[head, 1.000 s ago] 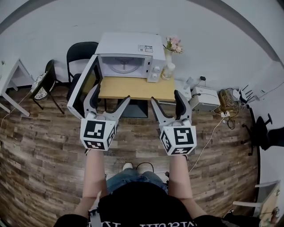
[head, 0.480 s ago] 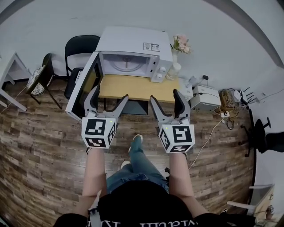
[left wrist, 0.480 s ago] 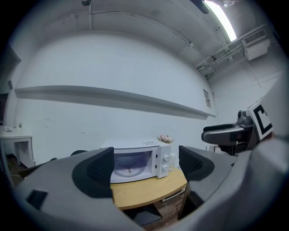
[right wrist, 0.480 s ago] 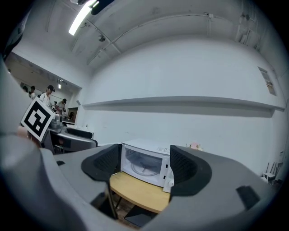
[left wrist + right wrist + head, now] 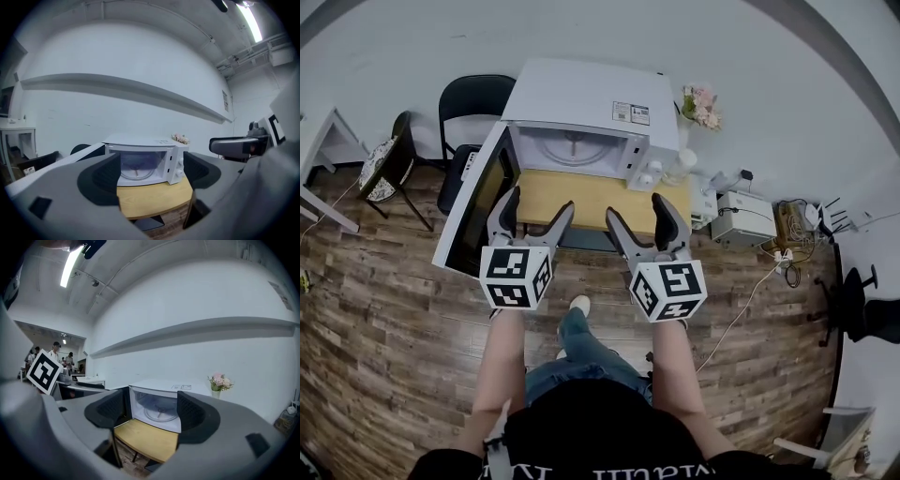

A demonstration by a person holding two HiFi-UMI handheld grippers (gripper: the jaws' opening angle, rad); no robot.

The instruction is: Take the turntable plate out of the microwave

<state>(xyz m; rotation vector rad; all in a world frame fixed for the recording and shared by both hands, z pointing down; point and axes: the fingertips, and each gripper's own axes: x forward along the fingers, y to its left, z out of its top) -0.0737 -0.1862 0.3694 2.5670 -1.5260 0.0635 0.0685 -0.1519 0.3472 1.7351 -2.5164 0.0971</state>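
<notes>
The left gripper [image 5: 539, 202], jaws just closing slightly, and the right gripper [image 5: 637, 208] both stood spread and empty, well short of the round clear glass turntable plate [image 5: 578, 148] ahead inside the white microwave [image 5: 581, 94], whose swung-out door [image 5: 473, 202] could snag the left gripper reaching in.

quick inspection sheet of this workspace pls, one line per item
surface: small wooden table, bare in front of the microwave
job's things: microwave on the table, door open; turntable plate inside
clutter: vase of flowers beside the microwave; white box on the floor
grippers: left gripper open, empty, its jaws have just been closing slightly; right gripper open, empty; both short of the microwave
cables: loose cables on the floor right of the table
surroundings: wood floor, black chair, white wall
</notes>
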